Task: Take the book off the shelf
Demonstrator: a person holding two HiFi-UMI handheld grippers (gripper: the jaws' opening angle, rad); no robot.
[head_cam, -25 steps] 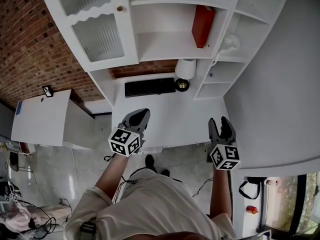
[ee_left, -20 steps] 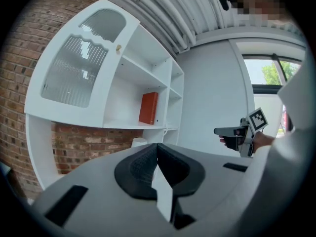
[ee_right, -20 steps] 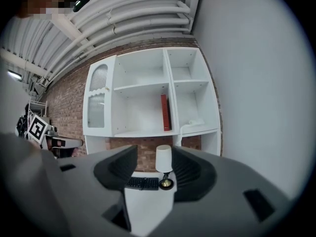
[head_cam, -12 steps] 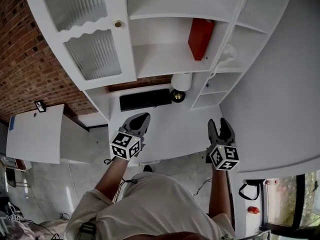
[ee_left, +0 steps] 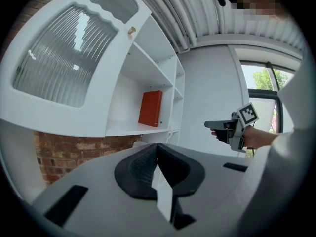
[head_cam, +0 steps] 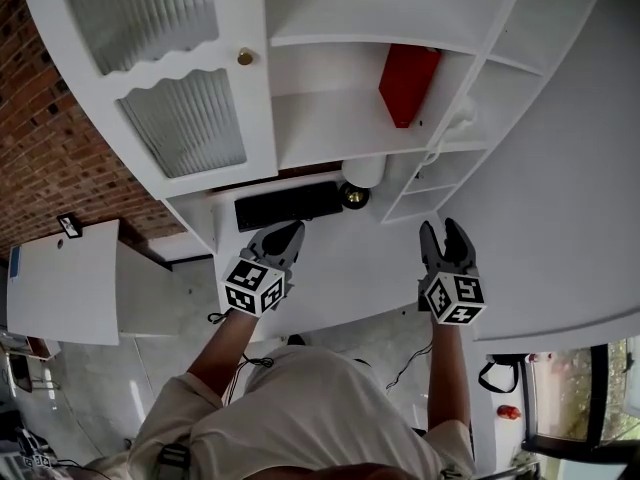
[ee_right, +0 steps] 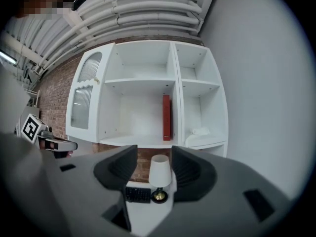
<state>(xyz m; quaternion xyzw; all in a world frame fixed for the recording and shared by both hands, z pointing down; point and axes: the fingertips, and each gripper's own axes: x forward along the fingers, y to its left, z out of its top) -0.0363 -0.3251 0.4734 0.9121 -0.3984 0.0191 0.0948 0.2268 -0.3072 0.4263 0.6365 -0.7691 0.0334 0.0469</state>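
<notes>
Book (head_cam: pixel 408 83), just one, red, no lettering legible, is standing upright on the white shelf (head_cam: pixel 320 138). Left gripper (head_cam: pixel 285 233) is hovering with jaws together, empty; right gripper (head_cam: pixel 447 230) is hovering with jaws spread wide, empty.

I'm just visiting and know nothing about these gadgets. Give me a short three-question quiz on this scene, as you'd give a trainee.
1. True or false: the red book stands on the shelf.
2. The right gripper's jaws are: A) open and empty, B) shut on the book, C) shut on a cup.
3. Fill in: beside the black keyboard stands a white ____.

Key: 1 true; 2 A; 3 lamp.
</notes>
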